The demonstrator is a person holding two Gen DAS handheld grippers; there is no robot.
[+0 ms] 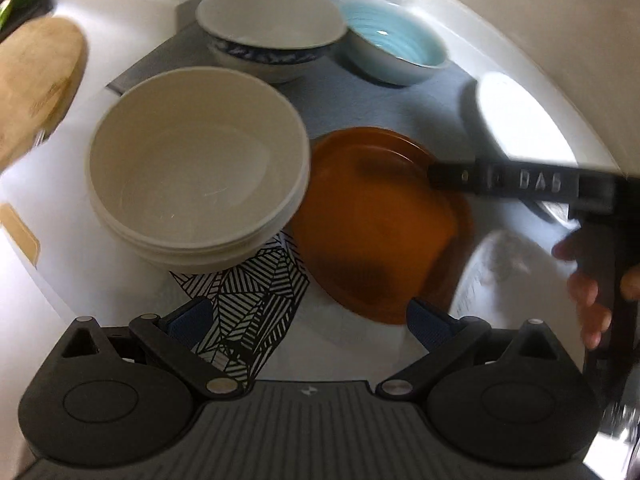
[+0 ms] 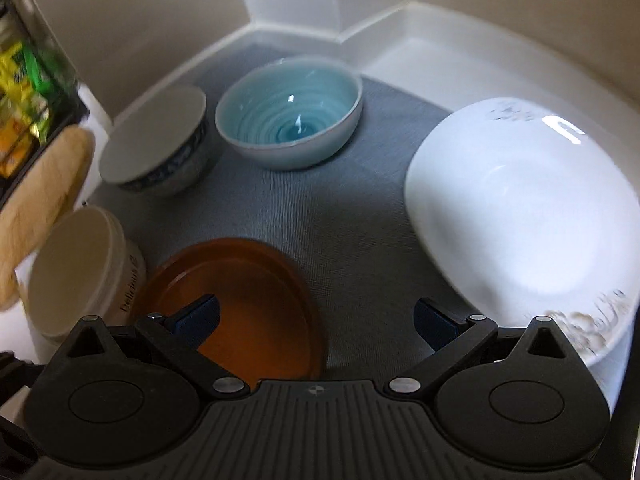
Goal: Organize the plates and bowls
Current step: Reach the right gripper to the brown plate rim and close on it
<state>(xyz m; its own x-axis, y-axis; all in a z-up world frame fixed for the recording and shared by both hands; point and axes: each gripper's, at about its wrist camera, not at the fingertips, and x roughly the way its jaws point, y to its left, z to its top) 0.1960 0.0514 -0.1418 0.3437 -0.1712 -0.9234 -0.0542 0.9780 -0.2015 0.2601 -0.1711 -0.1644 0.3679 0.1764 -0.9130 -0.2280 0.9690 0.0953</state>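
Left wrist view
Left gripper (image 1: 308, 316): jaws spread wide, nothing between the blue pads, hovering over the counter
Cream bowls (image 1: 196, 168): a nested stack, upright, ahead and left of the fingers, partly over the patterned plate
Patterned plate (image 1: 256, 292): white with black line facets, lying under the cream stack and under the near edge of the orange plate
Orange plate (image 1: 380, 220): flat, just right of the cream bowls, its far part on the grey mat
Grey mat (image 1: 400, 104): spread across the counter corner
Blue-banded bowl (image 1: 272, 28): white inside, dark blue pattern outside, upright at the back of the mat
Turquoise bowl (image 1: 396, 44): ribbed inside, just right of the blue-banded bowl
White plate (image 1: 520, 116): far right, blurred
Right gripper (image 1: 500, 182): seen from the side, a black finger reaching over the orange plate's far rim; whether it touches cannot be told
Hand (image 1: 592, 292): wrapped on the right gripper's handle
Wooden board (image 1: 36, 80): at the left edge

Right wrist view
Right gripper (image 2: 316, 320): jaws wide apart, holding nothing
Orange plate (image 2: 256, 304): below the left finger, on the mat
White plate (image 2: 520, 216): large, with grey rim decoration, beside the right finger, at the mat's right side
Turquoise bowl (image 2: 288, 120): upright at the mat's centre back
Blue-banded bowl (image 2: 156, 140): left of the turquoise one
Cream bowls (image 2: 76, 272): left, beside the orange plate, printed lettering on the side
Packets (image 2: 24, 92): yellow and green, upper left
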